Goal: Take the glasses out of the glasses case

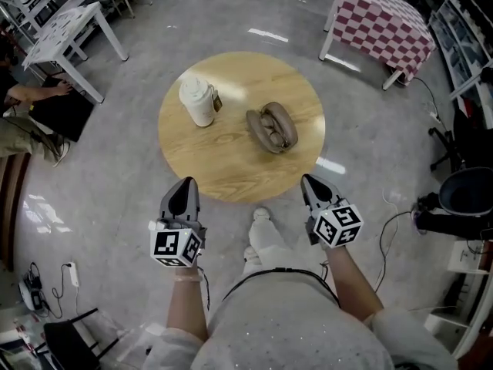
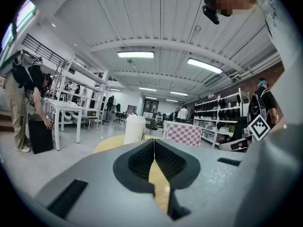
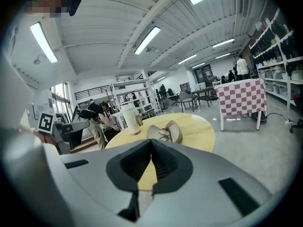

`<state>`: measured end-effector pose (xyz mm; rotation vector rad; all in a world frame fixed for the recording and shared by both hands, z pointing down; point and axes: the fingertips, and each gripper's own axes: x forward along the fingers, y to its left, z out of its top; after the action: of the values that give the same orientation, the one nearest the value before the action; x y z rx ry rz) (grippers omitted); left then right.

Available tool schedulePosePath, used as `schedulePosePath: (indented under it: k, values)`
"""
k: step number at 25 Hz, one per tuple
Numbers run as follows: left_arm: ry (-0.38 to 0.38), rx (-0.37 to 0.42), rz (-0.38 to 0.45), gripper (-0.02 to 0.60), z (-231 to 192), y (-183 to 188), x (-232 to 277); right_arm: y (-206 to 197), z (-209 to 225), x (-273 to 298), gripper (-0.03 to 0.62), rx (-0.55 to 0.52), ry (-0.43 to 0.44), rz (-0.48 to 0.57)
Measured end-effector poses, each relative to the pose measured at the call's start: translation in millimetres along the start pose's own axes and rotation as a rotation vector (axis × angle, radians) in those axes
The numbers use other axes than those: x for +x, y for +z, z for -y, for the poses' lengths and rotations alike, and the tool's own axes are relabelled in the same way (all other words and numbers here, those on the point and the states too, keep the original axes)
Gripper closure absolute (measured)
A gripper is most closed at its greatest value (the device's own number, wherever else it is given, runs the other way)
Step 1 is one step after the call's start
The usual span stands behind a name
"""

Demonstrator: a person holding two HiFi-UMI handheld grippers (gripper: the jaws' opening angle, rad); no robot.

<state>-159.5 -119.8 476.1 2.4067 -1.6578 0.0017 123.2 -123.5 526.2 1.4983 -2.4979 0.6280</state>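
An open brown glasses case [image 1: 272, 128] lies right of centre on the round wooden table [image 1: 231, 168], with the glasses [image 1: 271, 130] resting inside it. The right gripper view shows the case [image 3: 165, 132] with its lid up and the glasses [image 3: 162, 133] in it. My left gripper [image 1: 184, 186] is shut and empty at the table's near left edge. My right gripper [image 1: 311, 181] is shut and empty at the near right edge, a short way short of the case. In the left gripper view my left gripper [image 2: 154, 141] has its jaws touching.
A white lidded cup [image 1: 198, 101] stands on the table left of the case, also seen as the cup [image 2: 134, 129] and the cup [image 3: 131, 118]. A checkered-cloth table [image 1: 381, 23] stands far right, white tables [image 1: 71, 29] far left, and a person [image 1: 23, 122] bends at the left.
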Motion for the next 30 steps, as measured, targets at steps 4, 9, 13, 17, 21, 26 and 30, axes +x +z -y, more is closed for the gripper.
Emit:
schedulePosePath:
  k: [4,9,13,17,21,26,30]
  values:
    - [0.004,0.004,0.004,0.575,-6.6,9.8,15.8,9.3,5.4,27.3,0.588,-0.001,0.012,-0.024]
    - [0.013,0.008,0.009,0.575,-13.6,19.2,41.7,21.6,10.2,60.5,0.588,-0.015,0.036,-0.05]
    - [0.006,0.004,-0.006,0.575,-9.8,13.5,59.0,24.5,19.1,78.1,0.588,-0.031,0.035,-0.079]
    - [0.002,0.005,-0.016,0.575,-8.0,10.9,74.2,25.5,26.0,94.1,0.586,-0.085,0.035,-0.118]
    - [0.0,0.003,-0.021,0.575,-8.3,7.1,85.8,22.9,31.4,111.3,0.586,-0.128,0.033,-0.161]
    - [0.006,-0.005,-0.033,0.575,-10.2,1.2,99.4,24.0,36.4,131.7,0.553,-0.188,0.014,-0.221]
    - [0.005,-0.006,-0.04,0.575,-11.9,0.4,111.7,25.1,40.4,148.2,0.543,-0.21,-0.004,-0.272]
